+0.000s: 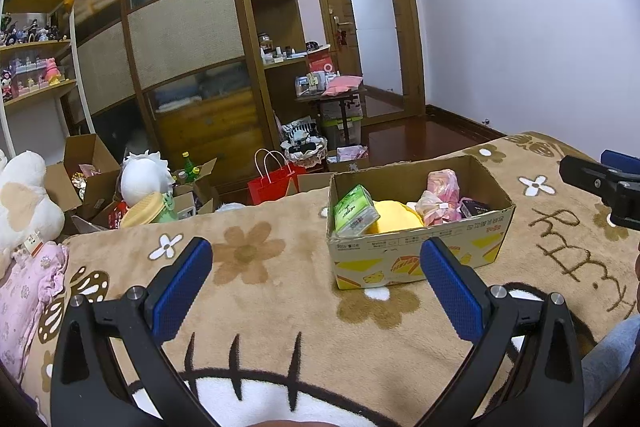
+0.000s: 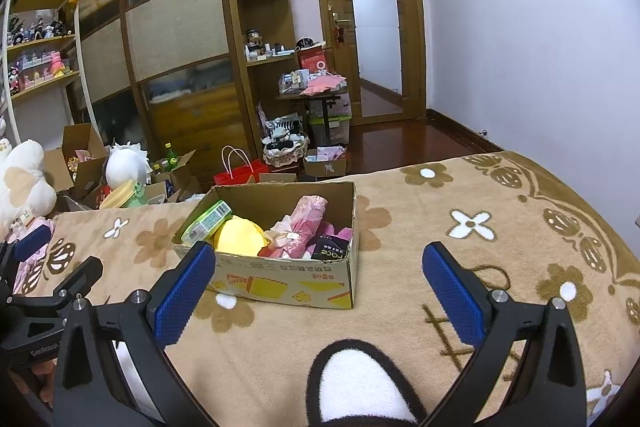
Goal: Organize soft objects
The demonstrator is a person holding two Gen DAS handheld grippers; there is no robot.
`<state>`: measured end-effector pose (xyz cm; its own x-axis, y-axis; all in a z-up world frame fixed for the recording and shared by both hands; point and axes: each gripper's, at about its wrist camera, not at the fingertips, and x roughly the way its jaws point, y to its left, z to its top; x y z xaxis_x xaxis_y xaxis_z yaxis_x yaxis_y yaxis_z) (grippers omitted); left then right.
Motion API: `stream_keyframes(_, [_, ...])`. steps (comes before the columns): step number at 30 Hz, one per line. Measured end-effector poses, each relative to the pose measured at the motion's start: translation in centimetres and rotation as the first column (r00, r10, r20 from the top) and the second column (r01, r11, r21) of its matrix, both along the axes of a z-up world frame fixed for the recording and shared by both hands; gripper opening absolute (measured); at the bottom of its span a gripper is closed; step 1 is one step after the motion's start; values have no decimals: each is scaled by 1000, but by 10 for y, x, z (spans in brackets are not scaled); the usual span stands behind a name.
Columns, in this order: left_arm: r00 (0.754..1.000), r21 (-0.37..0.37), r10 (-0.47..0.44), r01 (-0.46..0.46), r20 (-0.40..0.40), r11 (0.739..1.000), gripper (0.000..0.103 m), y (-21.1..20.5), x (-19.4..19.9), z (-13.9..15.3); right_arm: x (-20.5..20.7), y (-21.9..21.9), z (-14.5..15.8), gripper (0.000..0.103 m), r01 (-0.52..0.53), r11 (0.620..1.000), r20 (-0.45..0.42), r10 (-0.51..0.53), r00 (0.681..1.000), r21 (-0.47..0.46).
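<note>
The left claw (image 1: 316,269) is spread wide and grasps nothing; its blue, dimpled pads (image 1: 182,291) are set on black arms and hang above the blanket (image 1: 280,307) without touching it. The right claw (image 2: 318,273) is likewise released and empty, its pads (image 2: 452,291) equally far apart. In the right wrist view the left pad tip overlaps the near left corner of the box (image 2: 280,283); contact cannot be told.

The blanket is plush and tan, patterned with brown and white flowers and a dark-outlined cartoon face, and it covers the bed.

The box is open-topped corrugated cardboard, rectangular, printed in yellow on its near wall, and it rests on the blanket ahead of both claws. Inside, at the left end, a green tissue pack (image 1: 355,211) is tilted against the wall. Beside it lies a rounded yellow plush (image 1: 394,219). Crinkled pink wrapped bundles (image 1: 440,197) fill the middle, and a small black packet (image 1: 474,207) lies at the right end.

At the bed's left edge a white plush (image 1: 22,195) sits above pink floral cloth (image 1: 28,295).

Beyond the bed, open cartons (image 1: 88,171), a red bag (image 1: 274,183) and a wooden wardrobe (image 1: 180,35) are seen.
</note>
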<state>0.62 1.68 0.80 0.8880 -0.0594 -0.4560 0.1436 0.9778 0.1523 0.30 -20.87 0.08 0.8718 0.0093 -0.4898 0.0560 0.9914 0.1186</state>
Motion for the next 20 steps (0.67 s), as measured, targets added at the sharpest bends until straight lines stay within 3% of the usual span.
stream_keyframes(20, [1000,15,-10,10,5,1000,103,-4,-8,-1,-4,-3,1,103,10,1000,12,-10,1000,10])
